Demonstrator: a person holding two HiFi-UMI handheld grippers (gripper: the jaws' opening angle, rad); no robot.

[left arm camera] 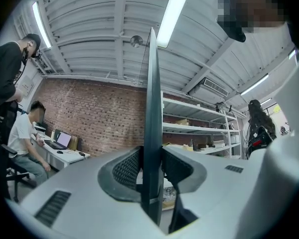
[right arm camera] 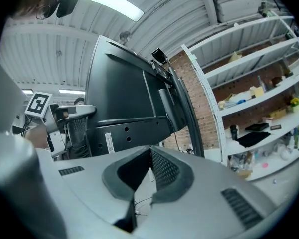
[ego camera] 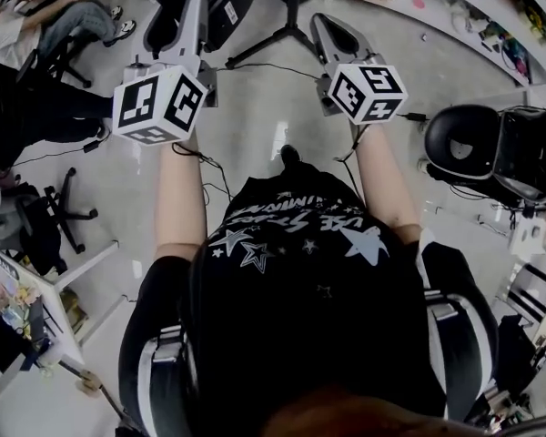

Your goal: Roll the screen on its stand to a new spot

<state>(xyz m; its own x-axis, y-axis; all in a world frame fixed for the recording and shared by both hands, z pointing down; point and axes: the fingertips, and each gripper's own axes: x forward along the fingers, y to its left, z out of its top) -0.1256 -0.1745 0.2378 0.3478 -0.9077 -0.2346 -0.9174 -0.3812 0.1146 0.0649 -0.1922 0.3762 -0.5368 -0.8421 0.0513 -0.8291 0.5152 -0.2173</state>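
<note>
The screen [ego camera: 220, 0] is a large dark panel on a stand with black legs [ego camera: 275, 36], at the top of the head view. Seen from the left gripper, its thin edge [left arm camera: 152, 83] rises straight up between the jaws. My left gripper [left arm camera: 152, 166] is shut on that edge, and both ribbed pads [left arm camera: 127, 168] press on it. The right gripper view shows the screen's dark back [right arm camera: 119, 93] just ahead, with my left gripper [right arm camera: 75, 114] at its left side. My right gripper [right arm camera: 149, 153] is shut with nothing in it, short of the screen's back.
A seated person [ego camera: 36, 25] works at a desk with a laptop [left arm camera: 62, 141] on the left, and another person [left arm camera: 5, 73] stands there. An office chair [ego camera: 64, 212] and floor cables [ego camera: 209, 167] lie near. Shelves [right arm camera: 249, 83] line the right wall. A black chair [ego camera: 464, 139] stands right.
</note>
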